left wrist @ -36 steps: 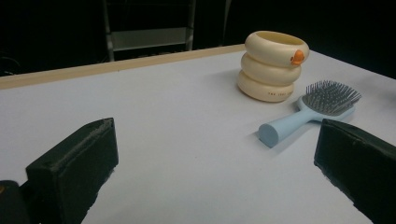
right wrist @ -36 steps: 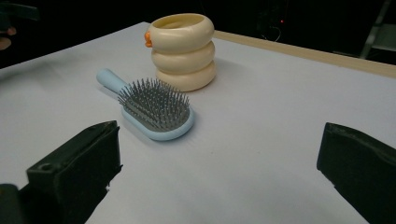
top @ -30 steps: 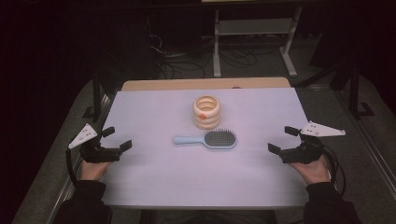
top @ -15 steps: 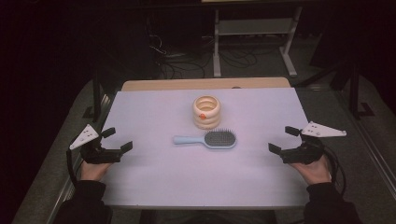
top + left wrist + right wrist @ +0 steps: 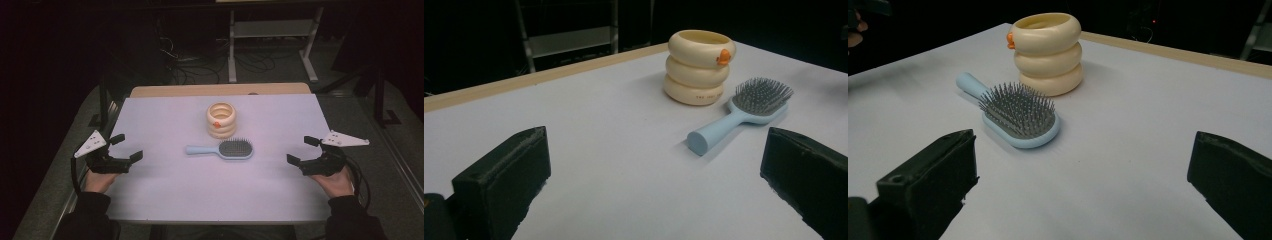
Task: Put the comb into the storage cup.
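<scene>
Hairbrush (image 5: pixel 222 149), light blue with grey bristles facing up, lies flat near the middle of the pale table (image 5: pixel 165 200), its handle pointing toward the person's left. Just behind it, close but apart, stands a cream holder (image 5: pixel 221 120) shaped like three stacked rings, with a small orange mark near its top ring. In the left gripper view a line of small dark print runs along the holder's bottom ring, too small to read. No brand shows on the brush.

The left gripper (image 5: pixel 126 148) rests at the table's left edge, jaws spread wide and holding nothing. The right gripper (image 5: pixel 302 150) sits at the right edge, jaws likewise wide apart and empty. Both are well apart from the brush. In each gripper view the jaws are cut off by the frame's lower edge, and the room beyond the table is dark and hard to make out.
</scene>
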A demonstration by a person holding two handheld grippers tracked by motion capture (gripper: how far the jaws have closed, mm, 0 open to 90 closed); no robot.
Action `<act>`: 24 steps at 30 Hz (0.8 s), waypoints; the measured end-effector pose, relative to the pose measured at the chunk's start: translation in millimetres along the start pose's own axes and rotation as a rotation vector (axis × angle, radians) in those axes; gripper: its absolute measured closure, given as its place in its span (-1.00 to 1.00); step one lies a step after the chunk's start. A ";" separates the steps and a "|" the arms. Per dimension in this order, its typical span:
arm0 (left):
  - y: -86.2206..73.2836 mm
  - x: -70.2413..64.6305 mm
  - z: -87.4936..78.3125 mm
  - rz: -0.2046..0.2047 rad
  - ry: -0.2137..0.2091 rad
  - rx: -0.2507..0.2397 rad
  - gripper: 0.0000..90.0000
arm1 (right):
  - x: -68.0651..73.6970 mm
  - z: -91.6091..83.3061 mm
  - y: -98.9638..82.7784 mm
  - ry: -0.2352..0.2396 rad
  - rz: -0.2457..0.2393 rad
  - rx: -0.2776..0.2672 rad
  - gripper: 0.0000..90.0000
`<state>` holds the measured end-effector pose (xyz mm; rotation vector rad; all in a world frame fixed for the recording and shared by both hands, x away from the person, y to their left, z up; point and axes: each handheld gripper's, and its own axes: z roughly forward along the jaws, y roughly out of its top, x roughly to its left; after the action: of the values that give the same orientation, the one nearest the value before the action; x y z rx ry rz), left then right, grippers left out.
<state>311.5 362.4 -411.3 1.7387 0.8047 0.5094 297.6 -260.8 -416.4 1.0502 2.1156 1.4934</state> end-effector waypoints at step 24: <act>35.6 -6.4 20.1 0.094 -0.087 0.068 -1.00 | -0.7 1.6 -0.6 0.015 0.007 0.015 -1.00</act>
<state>330.4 338.5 -383.3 1.8555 0.6885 0.4705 298.8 -260.3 -417.7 1.0556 2.1383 1.4956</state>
